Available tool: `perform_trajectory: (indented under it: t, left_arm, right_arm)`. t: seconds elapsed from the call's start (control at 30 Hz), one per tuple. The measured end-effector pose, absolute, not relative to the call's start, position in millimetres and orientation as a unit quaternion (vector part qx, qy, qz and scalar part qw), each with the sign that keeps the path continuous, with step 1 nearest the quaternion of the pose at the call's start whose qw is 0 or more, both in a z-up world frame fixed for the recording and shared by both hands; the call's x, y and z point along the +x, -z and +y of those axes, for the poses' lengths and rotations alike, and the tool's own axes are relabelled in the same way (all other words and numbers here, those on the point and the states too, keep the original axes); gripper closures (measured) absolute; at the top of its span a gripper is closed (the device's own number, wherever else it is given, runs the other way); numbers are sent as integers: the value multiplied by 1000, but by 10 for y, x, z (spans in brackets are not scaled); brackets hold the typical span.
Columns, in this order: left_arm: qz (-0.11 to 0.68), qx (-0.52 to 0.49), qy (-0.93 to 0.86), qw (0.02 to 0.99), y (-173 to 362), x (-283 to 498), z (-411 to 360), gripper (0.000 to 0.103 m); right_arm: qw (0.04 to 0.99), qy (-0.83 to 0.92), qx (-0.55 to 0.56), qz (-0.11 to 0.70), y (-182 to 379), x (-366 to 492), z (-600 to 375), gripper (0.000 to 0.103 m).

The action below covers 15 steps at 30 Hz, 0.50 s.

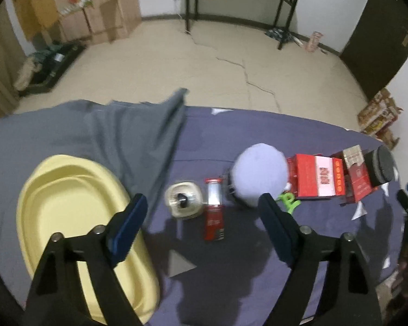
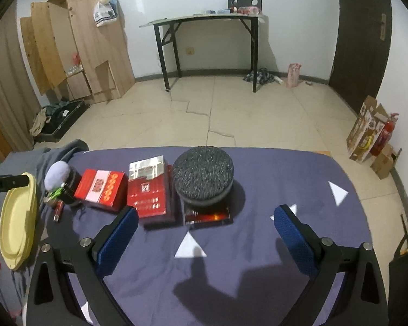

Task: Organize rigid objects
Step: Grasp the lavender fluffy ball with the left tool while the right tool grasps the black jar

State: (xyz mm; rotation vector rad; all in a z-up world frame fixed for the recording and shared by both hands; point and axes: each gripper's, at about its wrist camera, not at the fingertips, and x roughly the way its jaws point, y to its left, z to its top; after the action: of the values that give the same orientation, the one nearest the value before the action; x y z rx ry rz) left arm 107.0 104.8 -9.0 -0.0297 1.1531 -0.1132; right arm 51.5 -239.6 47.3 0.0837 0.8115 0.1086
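Left wrist view shows the left tool spread wide and empty above the purple cloth-covered surface, with the pale yellow oval plastic tub at lower left of the frame, partly under the tool's left finger. Between the fingers lie a small cream square container with a dark knob and, just beside it, a slim red and silver packet lying flat. Right of these stands a lavender round fuzzy pad, then a red box with a white panel, toward the frame's right edge.

Right wrist view shows the right tool equally wide apart and gripping nothing, pointed at a dark grey round felt-like disc resting on a flat red and black box. Left of it a red carton with a silver foil top sits touching or nearly touching the disc's base.

The row is crowded, so I judge the main hazard is a finger catching a neighbour: closing on the cream container could shove the slim packet. The disc sits stacked, and a low grip might drag the box beneath or tip the disc off. A small green plastic clip by the pad could be knocked away unnoticed. The loose grey fabric draped near the tub's rim may snag a finger on the way in.
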Motion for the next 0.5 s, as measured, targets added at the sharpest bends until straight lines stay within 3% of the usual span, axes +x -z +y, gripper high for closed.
perform_trajectory:
  t: [0.5]
  left_arm:
    - [552, -1, 88, 829, 286, 1358, 668, 19]
  right_arm:
    - [912, -60, 2, 406, -158, 1086, -2248, 7]
